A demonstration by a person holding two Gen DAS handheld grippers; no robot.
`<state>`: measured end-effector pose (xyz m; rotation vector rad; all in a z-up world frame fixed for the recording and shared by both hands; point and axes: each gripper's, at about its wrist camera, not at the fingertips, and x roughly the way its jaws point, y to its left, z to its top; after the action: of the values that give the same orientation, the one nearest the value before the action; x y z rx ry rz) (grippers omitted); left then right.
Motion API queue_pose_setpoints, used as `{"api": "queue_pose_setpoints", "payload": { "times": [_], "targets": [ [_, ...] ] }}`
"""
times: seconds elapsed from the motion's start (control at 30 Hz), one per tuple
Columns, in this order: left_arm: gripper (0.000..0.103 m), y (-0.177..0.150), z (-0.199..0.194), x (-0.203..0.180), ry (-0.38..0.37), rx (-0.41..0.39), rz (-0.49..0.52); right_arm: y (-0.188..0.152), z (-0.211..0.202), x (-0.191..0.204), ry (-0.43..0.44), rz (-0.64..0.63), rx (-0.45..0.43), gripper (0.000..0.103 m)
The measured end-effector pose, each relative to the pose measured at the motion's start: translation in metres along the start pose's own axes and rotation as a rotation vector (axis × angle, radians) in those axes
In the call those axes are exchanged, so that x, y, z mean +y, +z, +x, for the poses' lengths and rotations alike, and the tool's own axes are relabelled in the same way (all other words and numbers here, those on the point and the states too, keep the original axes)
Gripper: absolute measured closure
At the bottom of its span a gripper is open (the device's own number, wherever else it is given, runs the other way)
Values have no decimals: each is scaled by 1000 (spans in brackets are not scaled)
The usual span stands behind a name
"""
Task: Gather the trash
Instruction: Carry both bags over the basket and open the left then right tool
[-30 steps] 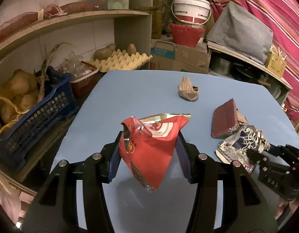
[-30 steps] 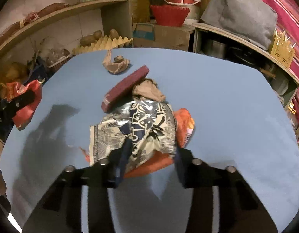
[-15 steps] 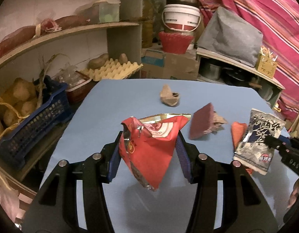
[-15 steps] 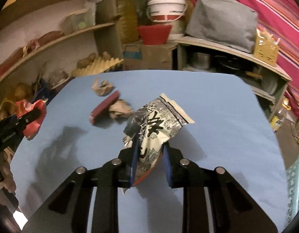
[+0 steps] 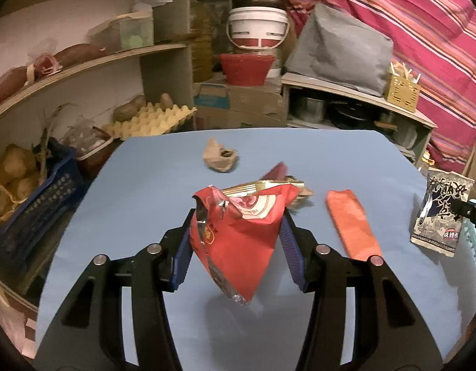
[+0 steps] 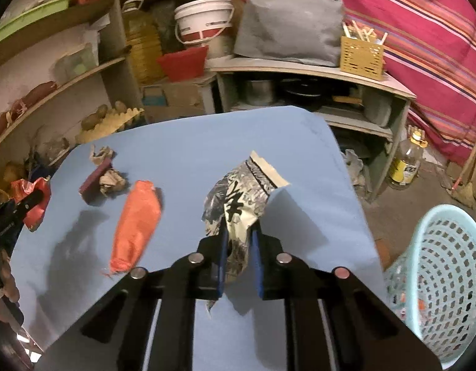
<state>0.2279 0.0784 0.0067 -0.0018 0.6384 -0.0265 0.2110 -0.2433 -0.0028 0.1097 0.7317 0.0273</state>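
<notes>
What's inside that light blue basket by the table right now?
Through the mesh of the light blue basket, a few small reddish and pale scraps show near the bottom. Its own wall and the frame edge hide most of the inside, so its full contents cannot be told.

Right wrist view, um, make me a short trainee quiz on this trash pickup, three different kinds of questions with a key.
1. True or false: the right gripper is shut on the black-and-white wrapper.
2. Which lies flat on the blue table: A) orange wrapper B) red snack bag C) yellow basket
3. Fill in: the light blue basket stands on the ____ beside the table.

Key: 1 true; 2 A; 3 floor.
</notes>
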Motion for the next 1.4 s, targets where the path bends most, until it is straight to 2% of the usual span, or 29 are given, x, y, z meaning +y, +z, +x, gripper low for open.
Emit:
{"api": "queue_pose_setpoints", "payload": {
  "times": [0.17,0.37,0.53,0.77,1.07,1.27,1.4],
  "targets": [
    [52,3,1,-28,-28,-3,15,-2,-13,-21,7,24,-23,92],
    [52,8,-6,-80,-44,-21,91,0,-37,-46,6,45,-72,92],
    [52,10,-20,-131,-85,-51,154,-2,-62,-87,-35,87,-120,92],
    [52,11,-34,-196,-171,-68,167,-17,-99,-164,-100,194,-169,92],
    [52,2,-51,-299,-308,-82,225,-46,-132,-247,-196,290,-193,92],
    [52,-15,-55,-374,-396,-61,289,-60,-140,-281,-236,313,-184,92],
    [52,-26,-54,-410,-441,-42,307,-61,-142,-294,-271,312,-181,92]
  ]
}}
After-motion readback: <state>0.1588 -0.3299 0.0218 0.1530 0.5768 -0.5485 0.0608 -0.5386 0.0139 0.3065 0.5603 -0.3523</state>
